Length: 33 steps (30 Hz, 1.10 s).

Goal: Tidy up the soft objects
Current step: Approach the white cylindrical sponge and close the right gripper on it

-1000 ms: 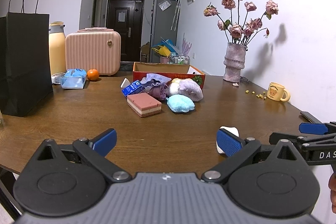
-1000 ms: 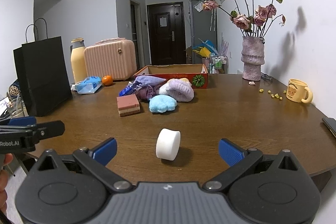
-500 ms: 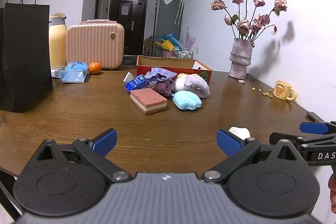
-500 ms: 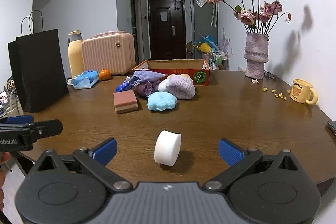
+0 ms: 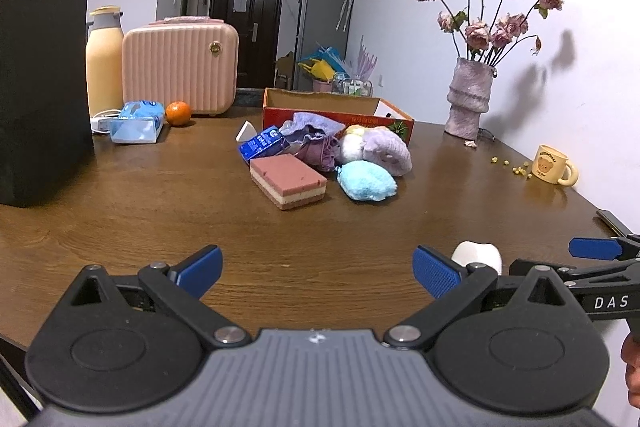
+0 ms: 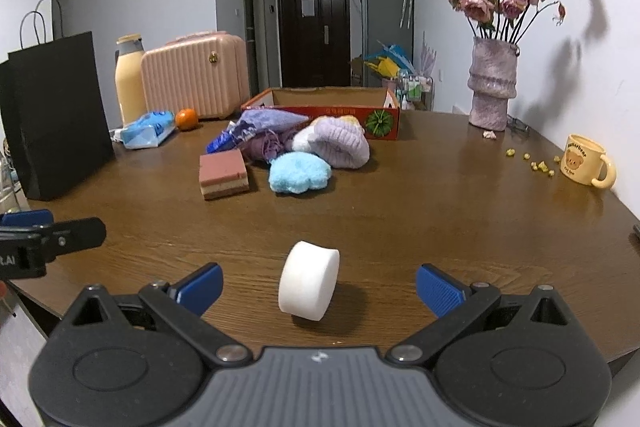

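Between the spread fingers of the right claw point(image 6: 318, 287) a white foam puck point(image 6: 309, 280) is framed, standing on edge on the wooden surface point(image 6: 440, 211) — lined up, it seems, for a pinch across its flat faces. Nothing is gripped yet. The left claw point(image 5: 316, 269) is likewise held wide and empty. Further back, the other soft things — a layered sponge point(image 5: 287, 179), a blue puff point(image 5: 367, 181) — are heaped before the red box point(image 5: 336, 103), probably their destination.

Brown wooden table point(image 6: 420, 211) carries white puff point(image 6: 309, 281), layered sponge point(image 6: 223, 175), mug point(image 6: 586, 159), vase point(image 6: 492, 87)
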{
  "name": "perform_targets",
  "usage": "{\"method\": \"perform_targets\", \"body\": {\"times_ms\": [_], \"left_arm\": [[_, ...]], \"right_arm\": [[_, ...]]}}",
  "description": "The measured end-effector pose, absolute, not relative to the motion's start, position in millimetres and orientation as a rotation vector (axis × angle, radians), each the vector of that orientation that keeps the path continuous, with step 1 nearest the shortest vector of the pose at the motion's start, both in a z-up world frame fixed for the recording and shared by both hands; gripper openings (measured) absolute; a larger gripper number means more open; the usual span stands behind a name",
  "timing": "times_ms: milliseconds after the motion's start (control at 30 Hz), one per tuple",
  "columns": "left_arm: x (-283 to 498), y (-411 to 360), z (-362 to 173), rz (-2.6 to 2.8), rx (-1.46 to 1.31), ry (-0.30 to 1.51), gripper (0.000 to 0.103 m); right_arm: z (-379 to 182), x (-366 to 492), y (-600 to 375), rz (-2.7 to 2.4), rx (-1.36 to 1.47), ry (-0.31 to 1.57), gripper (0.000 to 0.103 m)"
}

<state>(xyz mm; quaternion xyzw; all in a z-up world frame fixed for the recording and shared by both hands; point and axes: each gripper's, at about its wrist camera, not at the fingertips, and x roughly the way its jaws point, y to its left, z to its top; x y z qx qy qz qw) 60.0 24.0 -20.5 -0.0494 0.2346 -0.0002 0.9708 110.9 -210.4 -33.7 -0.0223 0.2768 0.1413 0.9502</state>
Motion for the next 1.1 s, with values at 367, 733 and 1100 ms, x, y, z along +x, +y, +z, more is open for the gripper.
{"method": "perform_targets", "body": {"times_ms": [367, 733, 1100], "left_arm": [[89.1, 34.3, -35.7, 0.010, -0.118, 0.539, 0.103], [116.1, 42.1, -49.6, 0.011, -0.131, 0.594, 0.103], [135.0, 43.0, -56.8, 0.012, -0.132, 0.625, 0.103]], "right_arm": [[-55.6, 149.6, -194.9, 0.290, -0.078, 0.646, 0.092], [-71.6, 178.3, -186.9, 0.293, -0.082, 0.713, 0.079], [-83.4, 198.1, -186.5, 0.320, -0.056, 0.764, 0.029]]}}
